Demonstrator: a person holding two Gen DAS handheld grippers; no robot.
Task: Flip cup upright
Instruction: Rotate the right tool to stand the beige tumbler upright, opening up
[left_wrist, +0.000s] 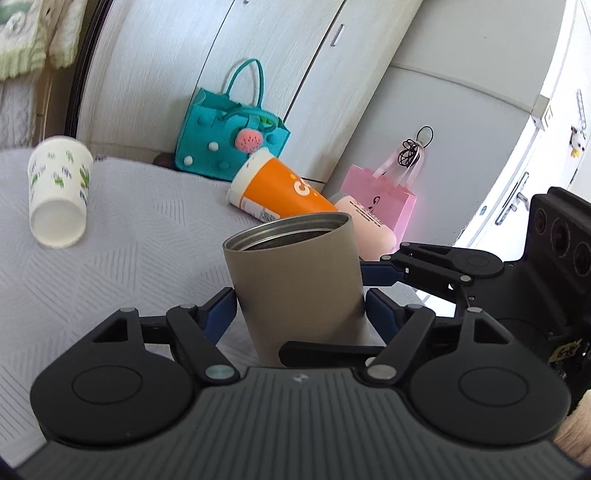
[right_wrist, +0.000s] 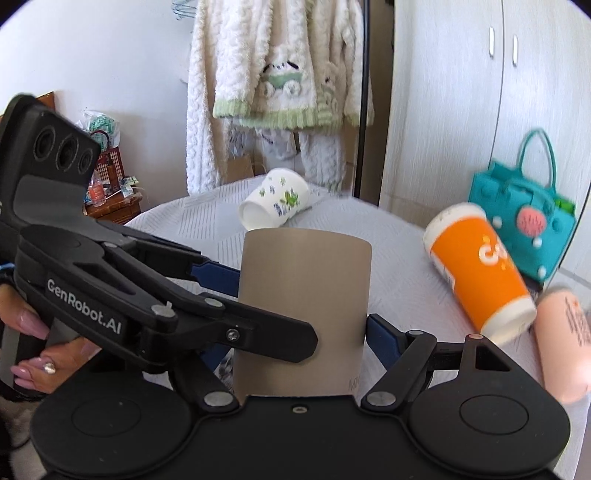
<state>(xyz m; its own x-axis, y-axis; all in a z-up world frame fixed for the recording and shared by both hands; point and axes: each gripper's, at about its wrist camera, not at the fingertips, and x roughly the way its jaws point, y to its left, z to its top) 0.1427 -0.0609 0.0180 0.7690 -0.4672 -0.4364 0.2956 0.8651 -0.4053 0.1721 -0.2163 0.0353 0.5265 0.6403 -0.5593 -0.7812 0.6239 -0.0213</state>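
A tan metal cup (left_wrist: 295, 284) stands upright with its open mouth up on the white tablecloth (left_wrist: 129, 258). My left gripper (left_wrist: 299, 314) has its blue pads on both sides of the cup. My right gripper (right_wrist: 299, 332) also holds the same cup (right_wrist: 303, 314) from the other side. Each gripper shows in the other's view: the right one (left_wrist: 443, 269) and the left one (right_wrist: 147, 295). A white floral cup (left_wrist: 59, 195), an orange cup (left_wrist: 280, 188) and a pink cup (left_wrist: 365, 225) lie on their sides.
A teal felt bag (left_wrist: 229, 136) and a pink gift bag (left_wrist: 384, 192) stand at the back by the wardrobe doors (left_wrist: 332, 55). A fluffy white garment (right_wrist: 277, 74) hangs behind the table. The table edge (right_wrist: 166, 210) curves at the far left.
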